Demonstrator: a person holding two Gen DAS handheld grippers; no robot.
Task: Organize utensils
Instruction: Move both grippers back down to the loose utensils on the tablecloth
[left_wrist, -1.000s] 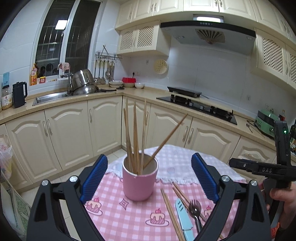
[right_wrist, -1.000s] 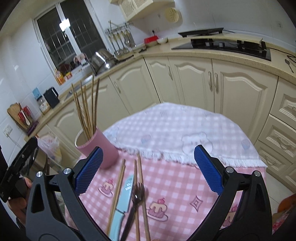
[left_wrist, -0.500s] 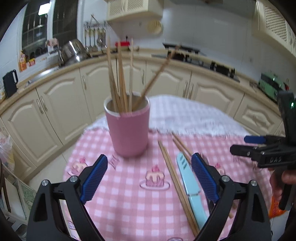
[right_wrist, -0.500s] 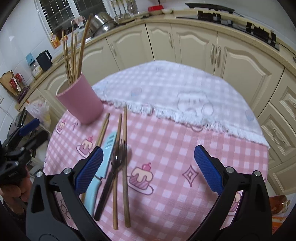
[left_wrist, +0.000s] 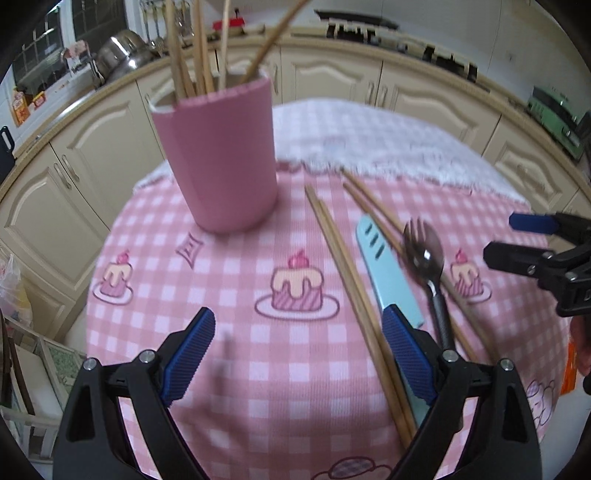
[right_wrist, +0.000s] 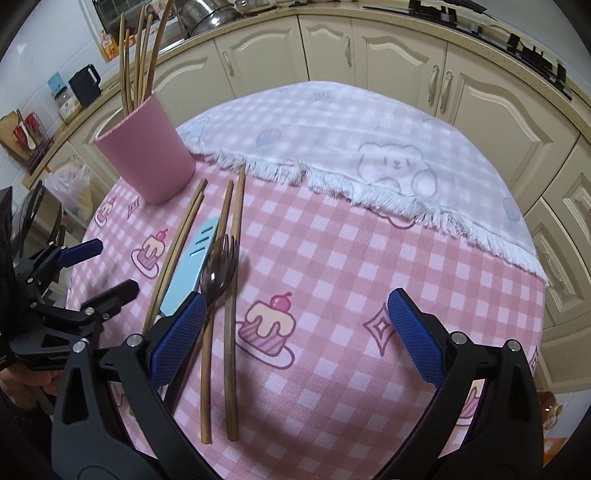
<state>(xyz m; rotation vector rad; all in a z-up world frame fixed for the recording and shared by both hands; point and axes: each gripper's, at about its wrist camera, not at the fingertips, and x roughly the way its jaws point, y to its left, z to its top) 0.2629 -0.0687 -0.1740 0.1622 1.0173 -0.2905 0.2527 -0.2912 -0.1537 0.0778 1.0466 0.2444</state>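
On the pink tablecloth (right_wrist: 332, 258), both hand-held grippers (left_wrist: 299, 354) (right_wrist: 295, 332) hover spread above chopsticks (right_wrist: 232, 332).

Soft, even indoor light, strong fisheye bending.
We saw the pink cup (left_wrist: 221, 155) smeared, perhaps by motion.

The left gripper (left_wrist: 297, 356) hangs over the pink checked tablecloth (left_wrist: 229, 302) with its jaws wide apart and nothing between them. At 11 o'clock a pink cup (left_wrist: 221, 158) stands upright and holds several chopsticks (left_wrist: 195, 48). At 3 o'clock lie a pair of wooden chopsticks (left_wrist: 347, 273), a light blue knife (left_wrist: 388, 273) just beside them, and a dark fork (left_wrist: 424, 254). The right gripper (left_wrist: 517, 240) shows at the right edge, its fingers apart.
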